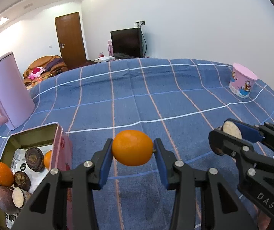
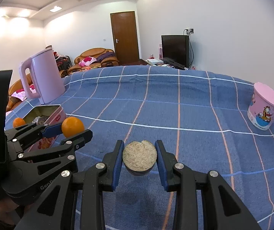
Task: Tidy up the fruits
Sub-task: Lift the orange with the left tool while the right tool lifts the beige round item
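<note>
My left gripper [image 1: 132, 150] is shut on an orange kumquat [image 1: 132, 147] and holds it above the blue checked tablecloth [image 1: 156, 99]. It also shows at the left of the right wrist view [image 2: 73, 132], with the kumquat [image 2: 72, 127]. My right gripper [image 2: 139, 158] is shut on a cut brown fruit half [image 2: 139, 157], pale face up. It shows at the right of the left wrist view [image 1: 224, 134]. An open pink tin [image 1: 57, 134] at the lower left holds several brown fruits [image 1: 34, 159] and kumquats [image 1: 2, 173]; it also shows in the right wrist view [image 2: 54, 115].
A pink kettle [image 1: 8, 92] stands behind the tin at the far left. A pink lidded cartoon tub [image 1: 242, 82] stands at the table's far right. A TV [image 1: 126, 43], a door and a sofa lie beyond the table.
</note>
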A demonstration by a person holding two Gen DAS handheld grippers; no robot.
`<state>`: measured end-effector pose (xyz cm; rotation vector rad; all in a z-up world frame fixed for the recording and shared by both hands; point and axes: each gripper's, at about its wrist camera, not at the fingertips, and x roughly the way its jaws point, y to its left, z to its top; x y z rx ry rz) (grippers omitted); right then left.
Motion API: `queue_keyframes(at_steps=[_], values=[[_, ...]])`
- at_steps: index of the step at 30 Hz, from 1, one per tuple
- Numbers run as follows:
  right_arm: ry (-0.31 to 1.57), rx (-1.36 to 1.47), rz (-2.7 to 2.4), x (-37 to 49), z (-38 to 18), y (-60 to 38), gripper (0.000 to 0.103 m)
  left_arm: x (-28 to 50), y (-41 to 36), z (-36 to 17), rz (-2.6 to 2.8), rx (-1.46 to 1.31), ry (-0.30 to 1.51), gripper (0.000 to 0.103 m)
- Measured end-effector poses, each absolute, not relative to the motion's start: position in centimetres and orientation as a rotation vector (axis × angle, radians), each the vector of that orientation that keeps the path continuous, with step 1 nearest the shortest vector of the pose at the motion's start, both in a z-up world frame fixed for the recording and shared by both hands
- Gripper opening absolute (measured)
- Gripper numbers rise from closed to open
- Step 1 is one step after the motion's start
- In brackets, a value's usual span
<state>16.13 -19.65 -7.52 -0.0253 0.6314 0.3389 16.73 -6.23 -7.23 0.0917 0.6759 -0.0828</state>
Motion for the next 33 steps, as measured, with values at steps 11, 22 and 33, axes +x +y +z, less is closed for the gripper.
queue_keyframes(at_steps=[11,22,33], values=[[0.580,-0.032,0.340,15.4,-7.1,-19.6,0.035,15.7,-6.2,-6.6,-0.063,0.099,0.616,0.044],[0.542,-0.033,0.338,14.9,-6.7,-19.7,0.035,15.0,-5.9,-6.2,-0.043,0.096,0.574,0.044],[0.487,-0.036,0.332,14.0,-6.4,-19.7,0.035,14.3,-5.8,-5.8,-0.027,0.094,0.537,0.044]])
